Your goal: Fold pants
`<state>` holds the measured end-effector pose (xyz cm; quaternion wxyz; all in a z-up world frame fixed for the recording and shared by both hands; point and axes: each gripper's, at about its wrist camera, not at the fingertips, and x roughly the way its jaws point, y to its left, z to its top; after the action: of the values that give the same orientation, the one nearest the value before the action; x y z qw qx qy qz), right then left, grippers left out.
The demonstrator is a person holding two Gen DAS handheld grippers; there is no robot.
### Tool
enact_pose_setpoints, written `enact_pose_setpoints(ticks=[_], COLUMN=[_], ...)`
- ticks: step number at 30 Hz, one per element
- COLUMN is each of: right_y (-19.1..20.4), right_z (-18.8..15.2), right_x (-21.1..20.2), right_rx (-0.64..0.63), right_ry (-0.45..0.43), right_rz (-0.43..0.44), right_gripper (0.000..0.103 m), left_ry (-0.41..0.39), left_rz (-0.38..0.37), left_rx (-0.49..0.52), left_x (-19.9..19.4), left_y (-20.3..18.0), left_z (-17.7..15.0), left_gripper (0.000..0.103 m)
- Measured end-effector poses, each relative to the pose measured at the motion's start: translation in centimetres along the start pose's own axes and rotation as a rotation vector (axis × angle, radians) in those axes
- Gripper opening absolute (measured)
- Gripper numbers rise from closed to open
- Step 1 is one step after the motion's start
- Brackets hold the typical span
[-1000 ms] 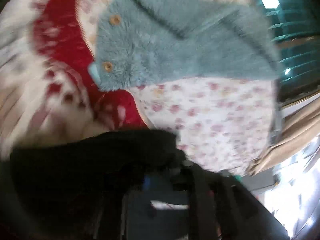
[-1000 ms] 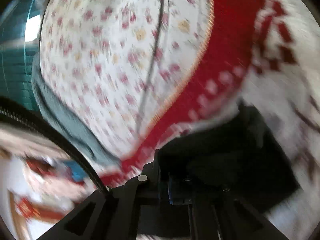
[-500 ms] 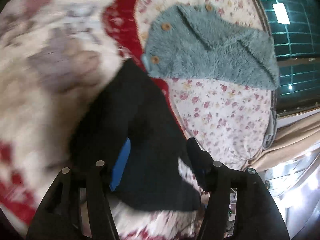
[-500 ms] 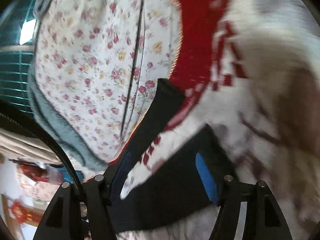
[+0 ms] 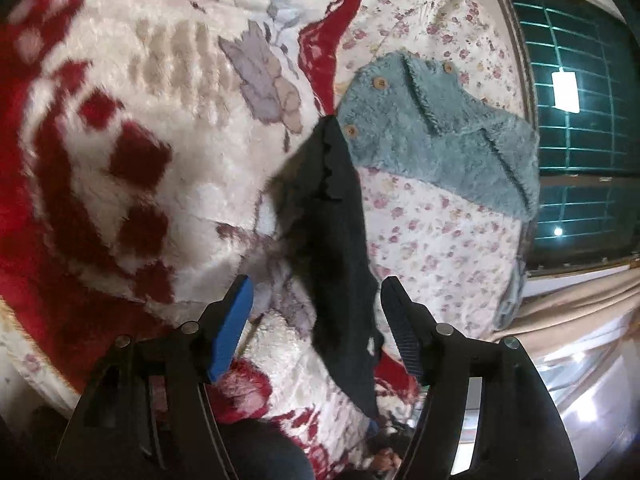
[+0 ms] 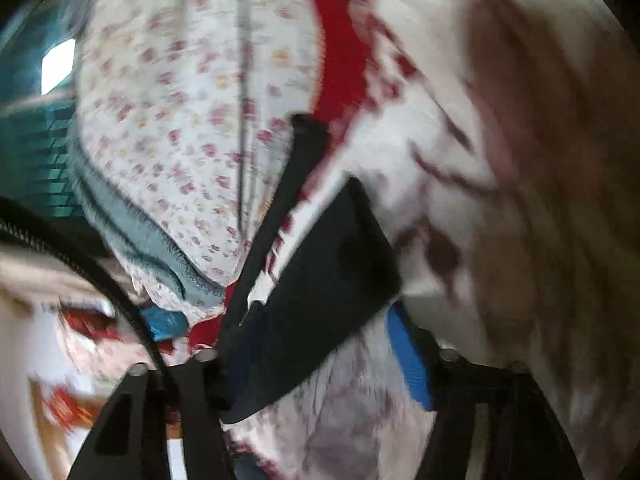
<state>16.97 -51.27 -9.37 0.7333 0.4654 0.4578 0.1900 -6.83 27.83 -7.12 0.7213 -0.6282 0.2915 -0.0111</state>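
The black pants (image 5: 332, 240) lie as a long narrow folded strip on the red and white plush blanket (image 5: 140, 120). My left gripper (image 5: 316, 320) stands over their near end. Its jaws are opening, and the cloth runs between the fingers without either pad pressing it. In the blurred right wrist view the pants (image 6: 320, 300) spread across the space in front of my right gripper (image 6: 316, 320). Its jaws are closing. The cloth hides the left finger, and the right finger's blue pad (image 6: 408, 360) shows bare beside the cloth.
A blue-grey fleece garment (image 5: 432, 148) with wooden buttons lies on the floral sheet (image 5: 440, 240), just right of the pants' far end. A dark barred window (image 5: 580, 140) and beige curtain stand at the right. The fleece (image 6: 160, 252) is left of the pants in the right view.
Both grippers were shut on the black cloth a second ago. They have let go and drawn back, and the pants now lie stretched on the blanket.
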Motion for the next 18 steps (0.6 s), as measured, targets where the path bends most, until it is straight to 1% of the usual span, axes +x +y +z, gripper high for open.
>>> enact_pose_setpoints(ticks=[1, 2, 4, 6, 7, 9, 10, 13, 15, 16, 17, 18], right_y=[0.0, 0.0, 0.0, 0.5, 0.8, 1.1, 1.6, 2.8, 2.9, 2.8, 2.8, 2.8], right_z=[0.1, 0.2, 0.2, 0.2, 0.2, 0.1, 0.0, -0.2, -0.1, -0.1, -0.1, -0.1], right_x=[0.3, 0.7, 1.1, 1.4, 1.8, 2.6, 2.9, 3.3, 3.4, 3.4, 3.4, 3.4], right_rx=[-0.001, -0.002, -0.011, -0.041, -0.065, -0.104, -0.138, -0.213, -0.223, -0.224, -0.228, -0.231], right_ry=[0.000, 0.010, 0.029, 0.038, 0.057, 0.093, 0.097, 0.104, 0.106, 0.106, 0.106, 0.104], right_rz=[0.004, -0.010, -0.028, -0.048, -0.107, -0.211, -0.246, -0.309, -0.321, -0.322, -0.323, -0.326], right_gripper=[0.047, 0.046, 0.033, 0.028, 0.021, 0.014, 0.014, 0.014, 0.013, 0.013, 0.013, 0.012], left_ry=[0.004, 0.003, 0.008, 0.017, 0.017, 0.024, 0.025, 0.032, 0.036, 0.043, 0.053, 0.049], left_rz=[-0.005, -0.004, -0.011, -0.003, 0.008, 0.025, 0.041, 0.066, 0.068, 0.074, 0.096, 0.133], left_rx=[0.007, 0.017, 0.028, 0.041, 0.044, 0.059, 0.064, 0.065, 0.087, 0.117, 0.149, 0.181], left_x=[0.2, 0.4, 0.9, 1.4, 1.7, 2.5, 2.9, 4.2, 5.1, 5.8, 6.5, 7.1], left_y=[0.1, 0.1, -0.1, -0.4, -0.5, -0.9, -1.1, -1.4, -2.0, -2.6, -3.2, -3.7], left_z=[0.0, 0.1, 0.1, 0.3, 0.4, 0.9, 1.1, 2.1, 2.7, 3.0, 3.2, 3.2], left_gripper=[0.071, 0.072, 0.073, 0.074, 0.074, 0.074, 0.074, 0.074, 0.074, 0.074, 0.072, 0.065])
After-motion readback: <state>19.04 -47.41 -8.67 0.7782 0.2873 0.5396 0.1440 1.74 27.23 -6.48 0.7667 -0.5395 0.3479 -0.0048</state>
